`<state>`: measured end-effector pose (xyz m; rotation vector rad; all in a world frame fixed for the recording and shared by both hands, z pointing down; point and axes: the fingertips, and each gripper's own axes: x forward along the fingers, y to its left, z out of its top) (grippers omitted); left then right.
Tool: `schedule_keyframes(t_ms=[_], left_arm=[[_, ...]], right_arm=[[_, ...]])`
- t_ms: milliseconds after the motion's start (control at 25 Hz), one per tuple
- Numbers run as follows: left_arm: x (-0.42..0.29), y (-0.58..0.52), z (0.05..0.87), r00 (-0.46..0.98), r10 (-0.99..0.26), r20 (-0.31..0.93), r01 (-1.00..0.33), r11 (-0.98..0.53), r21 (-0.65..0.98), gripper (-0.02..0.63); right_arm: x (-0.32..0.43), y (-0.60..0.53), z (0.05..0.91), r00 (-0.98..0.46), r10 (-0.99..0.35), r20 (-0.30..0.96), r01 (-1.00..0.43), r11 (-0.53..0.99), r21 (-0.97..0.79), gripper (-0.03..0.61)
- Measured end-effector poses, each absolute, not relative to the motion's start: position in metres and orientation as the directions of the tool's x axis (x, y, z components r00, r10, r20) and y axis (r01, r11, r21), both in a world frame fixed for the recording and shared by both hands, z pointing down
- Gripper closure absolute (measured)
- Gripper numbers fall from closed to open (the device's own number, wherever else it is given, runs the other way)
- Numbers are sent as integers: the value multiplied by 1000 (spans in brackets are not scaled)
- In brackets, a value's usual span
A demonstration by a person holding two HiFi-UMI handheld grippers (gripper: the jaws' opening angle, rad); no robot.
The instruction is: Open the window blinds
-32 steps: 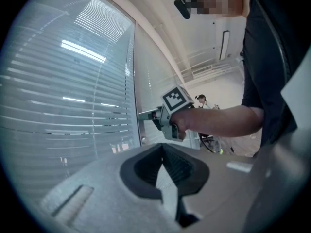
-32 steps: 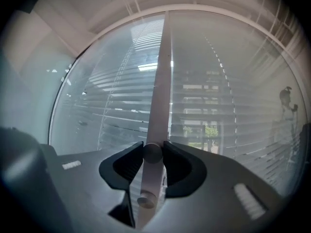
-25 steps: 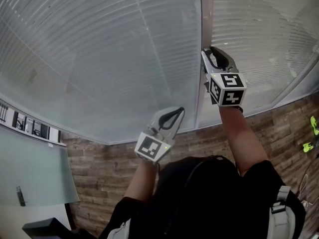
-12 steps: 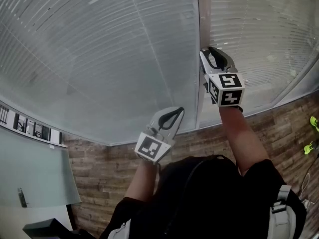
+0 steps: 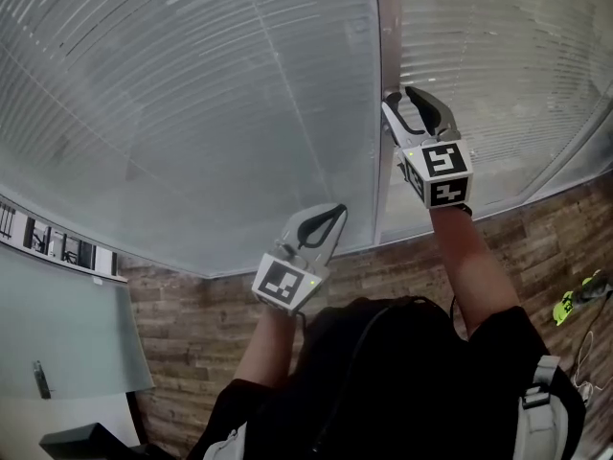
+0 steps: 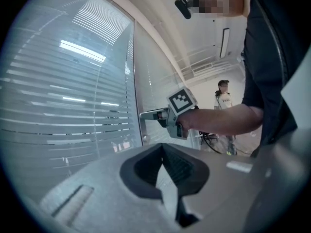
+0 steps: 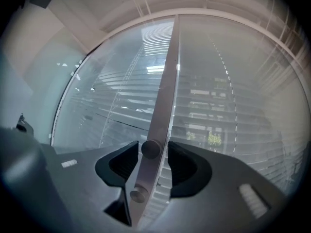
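I have the right gripper [image 5: 410,99] up at the grey upright post [image 5: 387,36] between two glass panes, pointing level at it. Its jaws have just been opening. They now stand spread either side of the upper round knob [image 7: 151,148] on that post, not clamped on it, with a gap showing on the knob's right. A second knob [image 7: 138,194] sits just below. The window blinds [image 5: 192,94] hang lowered behind the glass on both sides of the post. My left gripper [image 5: 332,215] hovers lower, near the left pane, its jaws pressed together on nothing.
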<state>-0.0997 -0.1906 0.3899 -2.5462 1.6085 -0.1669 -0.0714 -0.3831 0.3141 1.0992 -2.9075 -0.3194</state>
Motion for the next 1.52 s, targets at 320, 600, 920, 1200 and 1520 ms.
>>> schedule_keyframes(t_ms=[320,600,920,1200,1520], left_arm=[[-97,-191,392,438,-899,15,-884,-434,-173,609],[-98,-193,392,469,-883,24,-870,-467,-159,609],[-110,-192,388,518,-855,24,-844,-515,-151,609],[-127,-186,391,539,-842,16,-833,-536,-138,609],[-134,-185,393,573,-819,23,-810,-571,-133,609]], right_arm=[[-74,-372,318,-781,-625,1,-572,715,402,320],[-74,-369,312,-710,-699,77,-369,464,806,322],[-84,-369,323,-660,-739,138,-164,320,933,337],[-91,-368,325,-624,-768,146,-113,274,955,370],[-90,-372,328,-594,-793,136,-104,243,965,403]])
